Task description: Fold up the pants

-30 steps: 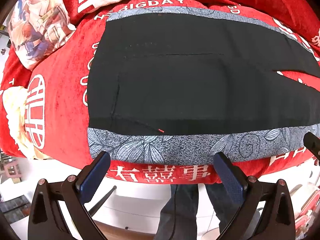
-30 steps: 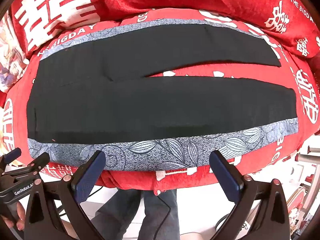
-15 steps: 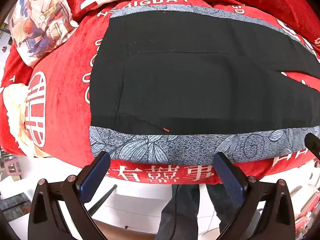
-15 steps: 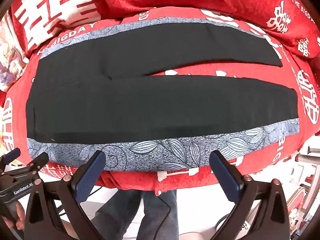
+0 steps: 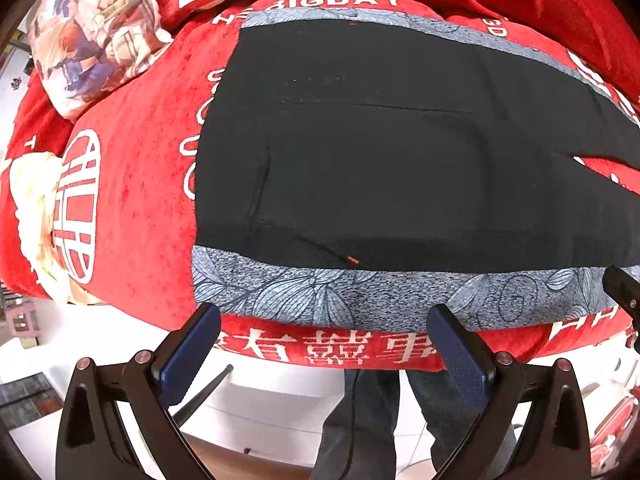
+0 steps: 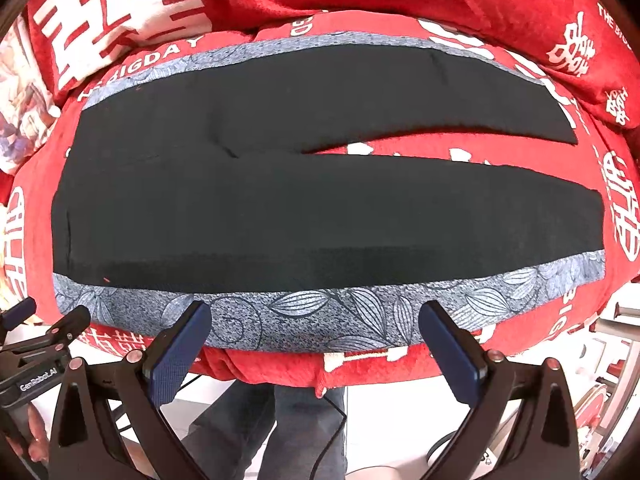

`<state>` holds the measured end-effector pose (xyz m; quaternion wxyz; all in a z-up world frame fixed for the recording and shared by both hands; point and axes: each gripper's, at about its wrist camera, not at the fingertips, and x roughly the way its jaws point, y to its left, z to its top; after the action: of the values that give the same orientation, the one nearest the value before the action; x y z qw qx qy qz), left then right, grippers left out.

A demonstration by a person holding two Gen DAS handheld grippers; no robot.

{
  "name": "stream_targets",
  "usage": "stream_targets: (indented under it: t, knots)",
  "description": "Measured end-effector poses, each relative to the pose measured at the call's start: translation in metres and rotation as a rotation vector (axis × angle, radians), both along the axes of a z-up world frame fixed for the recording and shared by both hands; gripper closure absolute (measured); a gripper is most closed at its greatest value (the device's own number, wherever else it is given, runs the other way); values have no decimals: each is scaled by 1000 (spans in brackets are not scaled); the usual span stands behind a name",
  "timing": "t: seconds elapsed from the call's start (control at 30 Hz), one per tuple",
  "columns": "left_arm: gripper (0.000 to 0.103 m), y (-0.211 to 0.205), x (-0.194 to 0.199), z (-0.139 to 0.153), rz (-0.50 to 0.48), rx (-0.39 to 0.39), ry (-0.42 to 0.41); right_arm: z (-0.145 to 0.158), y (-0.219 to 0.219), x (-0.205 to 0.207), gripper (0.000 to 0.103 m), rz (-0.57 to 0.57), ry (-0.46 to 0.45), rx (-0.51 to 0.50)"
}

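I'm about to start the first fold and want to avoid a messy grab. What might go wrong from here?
1. The pants lie flat on a soft red blanket; the open right gripper may pinch blanket along with the patterned side stripe.
2. The legs are splayed apart, so folding may leave them misaligned.
3. The open left gripper might catch only one fabric layer.

Red blanket (image 5: 132, 208) with white lettering covers the bed; patterned pillow (image 5: 92, 40) at far left corner.
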<state>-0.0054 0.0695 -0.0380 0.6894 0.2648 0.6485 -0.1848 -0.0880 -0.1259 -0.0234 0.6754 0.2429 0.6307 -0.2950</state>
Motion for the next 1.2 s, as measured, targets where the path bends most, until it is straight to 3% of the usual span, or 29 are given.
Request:
stream_targets:
  t: [1.07, 1.2]
  knots:
    - [0, -4, -3, -9, -9, -8, 24, -3, 0, -5, 0, -21, 11, 1]
    - [0, 4, 1, -11, 20, -67, 50, -7, -4, -13, 0, -48, -41, 50]
